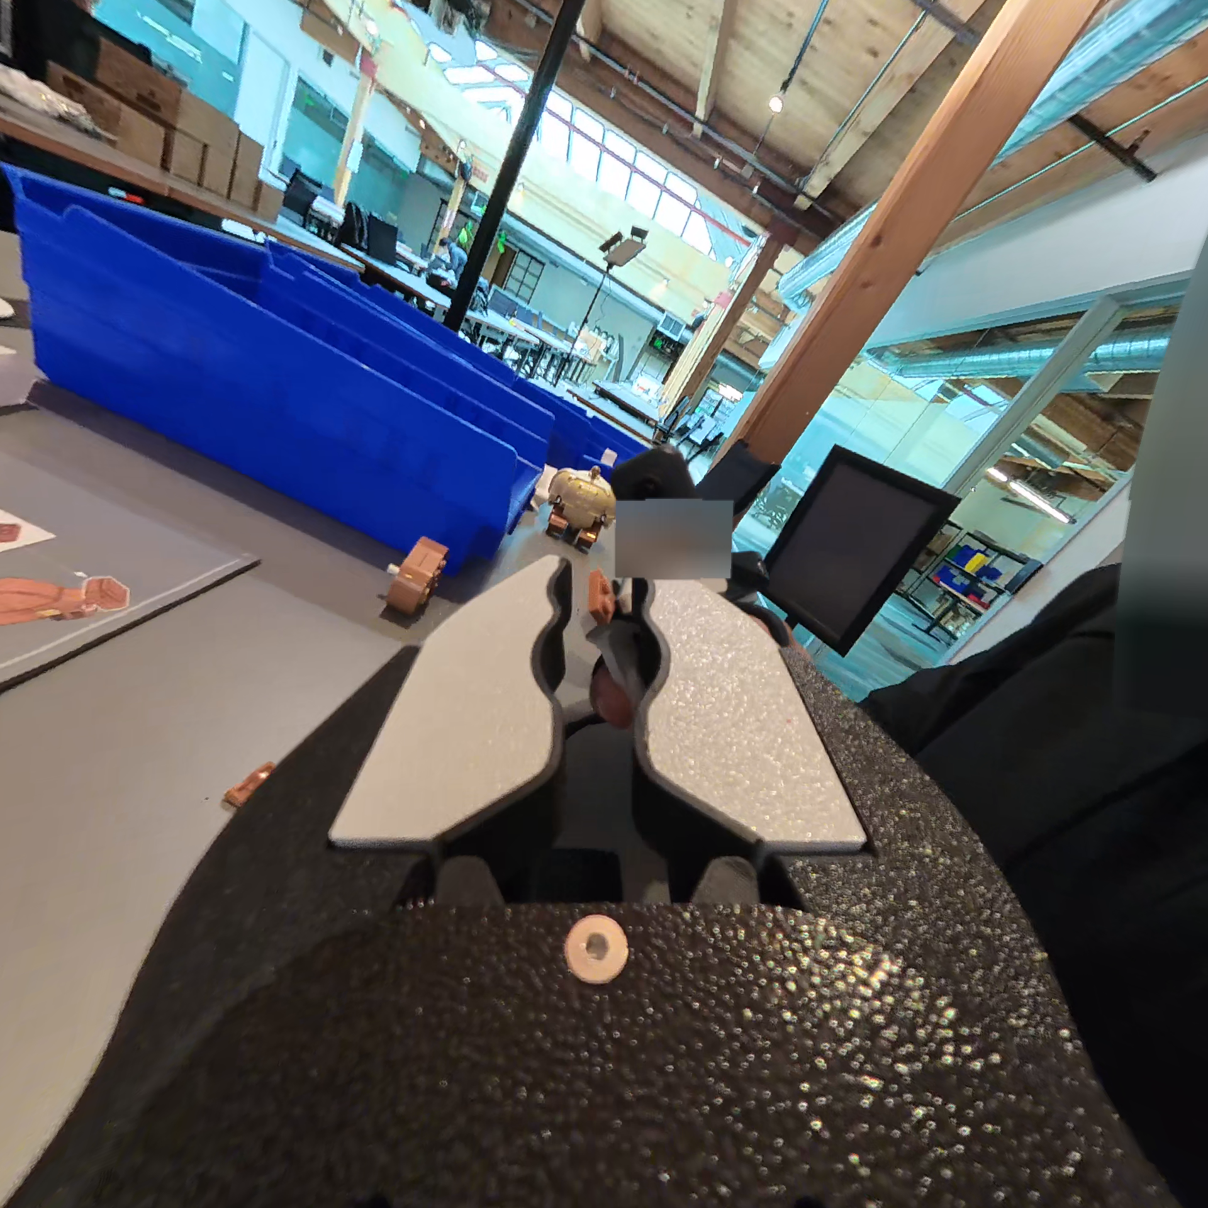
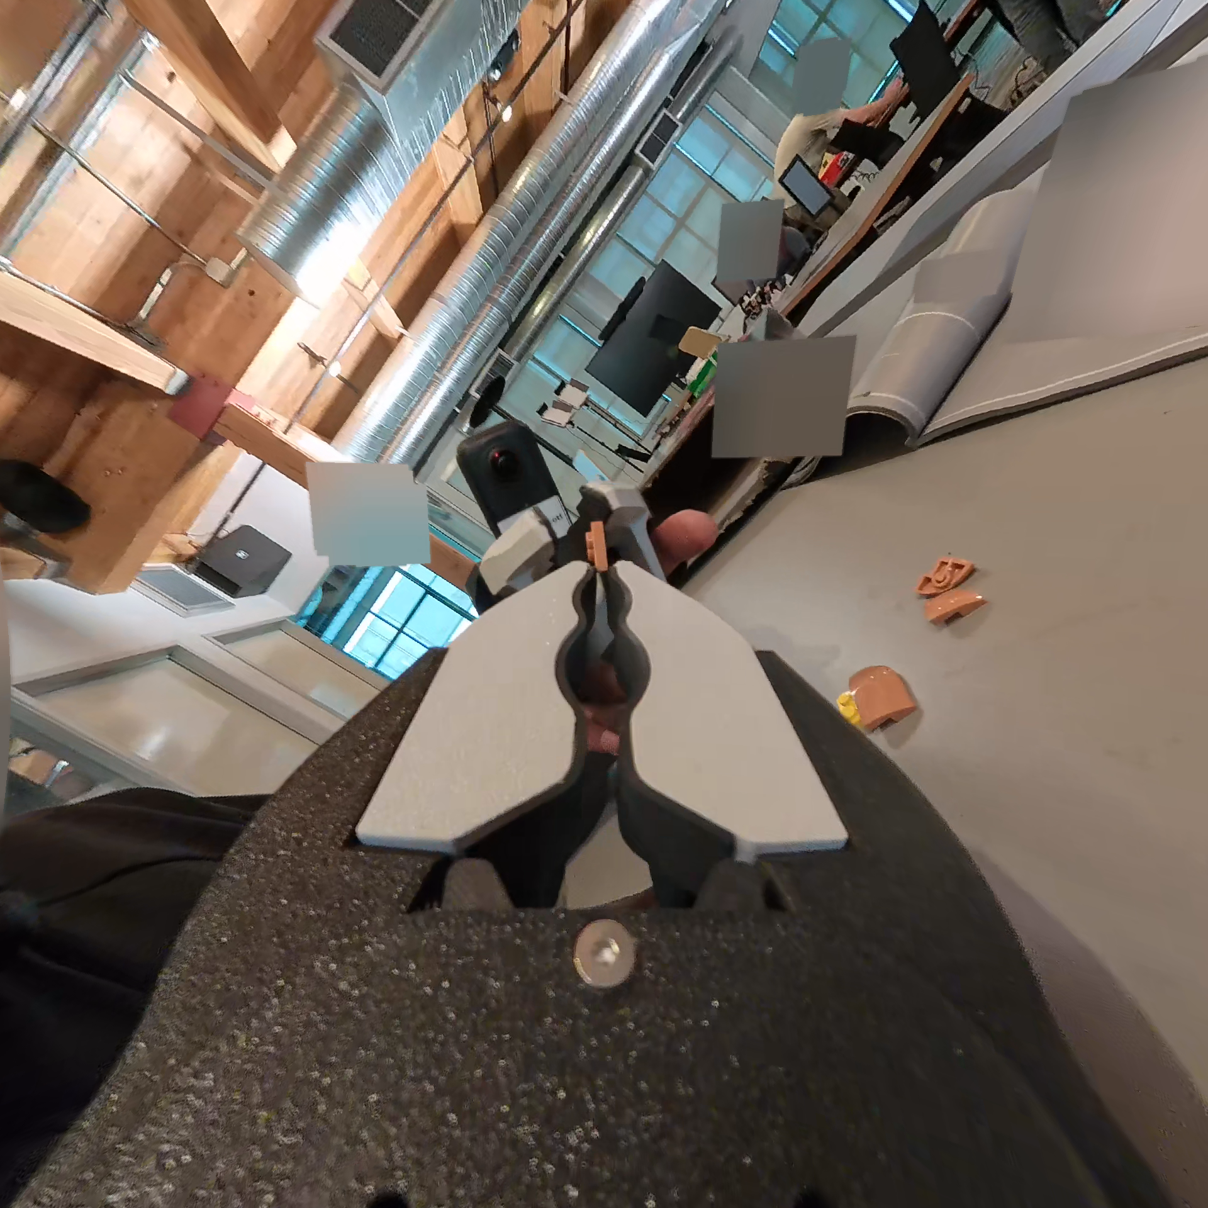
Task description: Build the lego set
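Right gripper (image 2: 596, 575): I am seeing its jaws pressed together, the tips pinching the lower edge of a small brown plate (image 2: 596, 548), which is standing up out of them.
Plate: it is being held in the air above the grey table (image 1: 196, 719), between the two grippers' tips.
Left gripper (image 1: 604, 578): it is facing the plate from the other side with its fingers (image 2: 523, 542) spread. The plate is sitting between them, closer to one finger, and I am seeing a gap at the other, so it is not clamping.
Thumb (image 2: 686, 529): just behind the plate in the right wrist view, on the left gripper's handle.
Curved brick (image 2: 879, 696): brown with a yellow bit at its side, lying on the table near the plate, to its right in the right wrist view.
Two brown bits (image 2: 944, 578): lying a little farther from the plate on that side, touching each other or nearly so.
Brown strip (image 1: 248, 784): lying on the table, well left of the plate in the left wrist view.
Round block (image 1: 418, 575): brown, tipped on edge beyond the plate, beside the blue bins (image 1: 261, 366).
Model (image 1: 582, 503): cream body on brown feet, standing behind the plate at the bins' end.
Book (image 2: 967, 340): lying open, well beyond the plate.
Screen (image 1: 856, 549): dark, standing far behind the plate.
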`<state>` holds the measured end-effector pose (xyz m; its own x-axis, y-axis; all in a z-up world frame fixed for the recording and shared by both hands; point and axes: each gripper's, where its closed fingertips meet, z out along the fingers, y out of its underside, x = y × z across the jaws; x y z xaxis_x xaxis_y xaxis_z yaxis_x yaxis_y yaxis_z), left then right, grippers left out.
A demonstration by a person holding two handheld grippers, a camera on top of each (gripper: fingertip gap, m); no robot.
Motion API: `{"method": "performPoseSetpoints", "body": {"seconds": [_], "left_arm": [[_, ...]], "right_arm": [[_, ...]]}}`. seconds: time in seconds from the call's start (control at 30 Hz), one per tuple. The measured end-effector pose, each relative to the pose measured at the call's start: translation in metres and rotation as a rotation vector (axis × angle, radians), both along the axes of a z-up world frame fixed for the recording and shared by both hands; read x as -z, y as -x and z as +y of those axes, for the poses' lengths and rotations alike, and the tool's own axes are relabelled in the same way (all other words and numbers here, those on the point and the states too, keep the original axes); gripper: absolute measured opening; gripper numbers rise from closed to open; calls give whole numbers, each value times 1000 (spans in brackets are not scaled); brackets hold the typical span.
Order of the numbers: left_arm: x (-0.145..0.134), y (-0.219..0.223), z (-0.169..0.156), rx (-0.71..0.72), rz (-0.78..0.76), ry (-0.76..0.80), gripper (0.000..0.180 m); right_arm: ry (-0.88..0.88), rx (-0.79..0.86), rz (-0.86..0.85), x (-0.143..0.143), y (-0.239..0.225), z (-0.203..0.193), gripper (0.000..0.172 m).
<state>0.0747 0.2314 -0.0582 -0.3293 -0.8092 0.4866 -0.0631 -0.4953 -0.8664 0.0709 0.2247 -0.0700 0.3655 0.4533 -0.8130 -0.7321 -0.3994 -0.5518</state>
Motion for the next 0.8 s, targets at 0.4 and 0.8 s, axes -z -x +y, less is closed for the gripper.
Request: {"method": "performPoseSetpoints", "body": {"seconds": [0.4, 0.8], "left_arm": [[12, -1, -15, 106, 117, -4, 5], [11, 0, -21, 166, 112, 93, 5]], "right_arm": [[-39, 21, -191, 4, 3, -5, 3], [-51, -3, -143, 2, 3, -10, 3]]}}
